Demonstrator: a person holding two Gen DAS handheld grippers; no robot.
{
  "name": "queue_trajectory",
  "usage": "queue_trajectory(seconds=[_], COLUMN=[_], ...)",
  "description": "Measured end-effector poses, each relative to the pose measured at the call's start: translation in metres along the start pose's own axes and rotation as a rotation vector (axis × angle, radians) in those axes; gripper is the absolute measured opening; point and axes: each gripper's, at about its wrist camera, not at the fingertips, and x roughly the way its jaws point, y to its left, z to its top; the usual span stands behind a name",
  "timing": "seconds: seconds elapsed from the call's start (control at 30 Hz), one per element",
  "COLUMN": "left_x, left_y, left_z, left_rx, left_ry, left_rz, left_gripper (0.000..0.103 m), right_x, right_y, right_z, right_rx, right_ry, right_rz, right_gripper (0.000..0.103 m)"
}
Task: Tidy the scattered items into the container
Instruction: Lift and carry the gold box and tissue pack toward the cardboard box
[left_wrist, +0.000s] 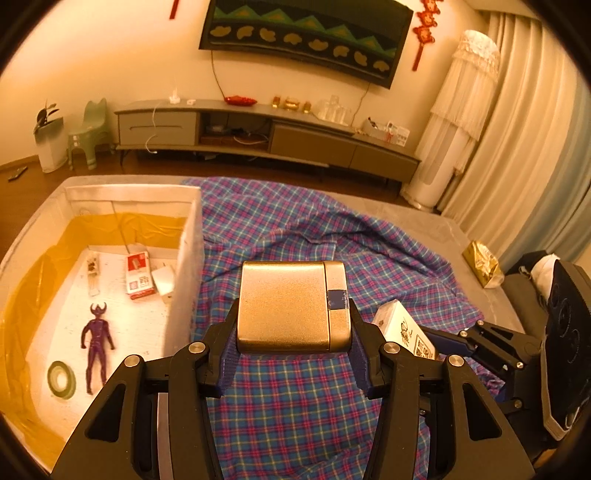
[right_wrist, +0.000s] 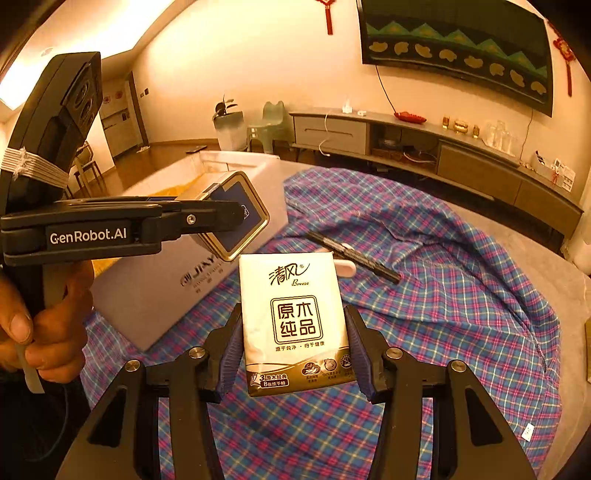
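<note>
Gold metal tin, clamped broadside in the left fingers, hung above the plaid cloth with the white foam box at nine o'clock, nearer this hand. Right fingers gripped the cream tissue pack upright, box at ten o'clock beyond.
</note>
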Motion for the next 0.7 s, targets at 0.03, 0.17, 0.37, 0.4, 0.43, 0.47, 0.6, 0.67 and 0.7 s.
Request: queue_trajectory(seconds=[0.03,0.17,0.37,0.4,0.43,0.47,0.6,0.67,0.7], left_x=[-0.004,-0.023,-0.045,-0.048,-0.049,-0.052,-0.06,-0.065,-0.067], left_y=[0.001,0.009,0.019,0.023,0.026,0.029,0.038,0.042,0.043], left_z=[0.001,0.003,0.003,0.003,0.003,0.002,0.001,0.002,0.002], left_rx=[-0.001,-0.01,-0.015,-0.02,-0.024,-0.029,-0.042,-0.048,-0.05], left_ry=[-0.007,-0.033,-0.07,-0.073,-0.075,-0.078,-0.091,-0.1,-0.103], left_rz=[-0.003,-0.018,-0.026,-0.027,-0.026,-0.024,-0.022,-0.023,-0.024], left_gripper=[0.052,0.052,0.052,0.052,0.052,0.052,0.052,0.052,0.052], right_x=[-0.002,-0.009,-0.021,-0.023,-0.025,-0.027,-0.036,-0.039,-0.041], right_y=[0.004,0.019,0.035,0.037,0.039,0.041,0.053,0.06,0.063], right_z=[0.002,0.006,0.013,0.014,0.015,0.016,0.019,0.021,0.022], right_rx=[-0.004,-0.027,-0.029,-0.027,-0.022,-0.018,-0.028,-0.043,-0.047], right_ry=[-0.005,-0.028,-0.061,-0.068,-0.073,-0.079,-0.101,-0.11,-0.113], right_rz=[-0.002,-0.01,-0.014,-0.014,-0.012,-0.011,-0.006,-0.01,-0.009], right_gripper=[0.053,0.053,0.053,0.053,0.053,0.053,0.053,0.053,0.053])
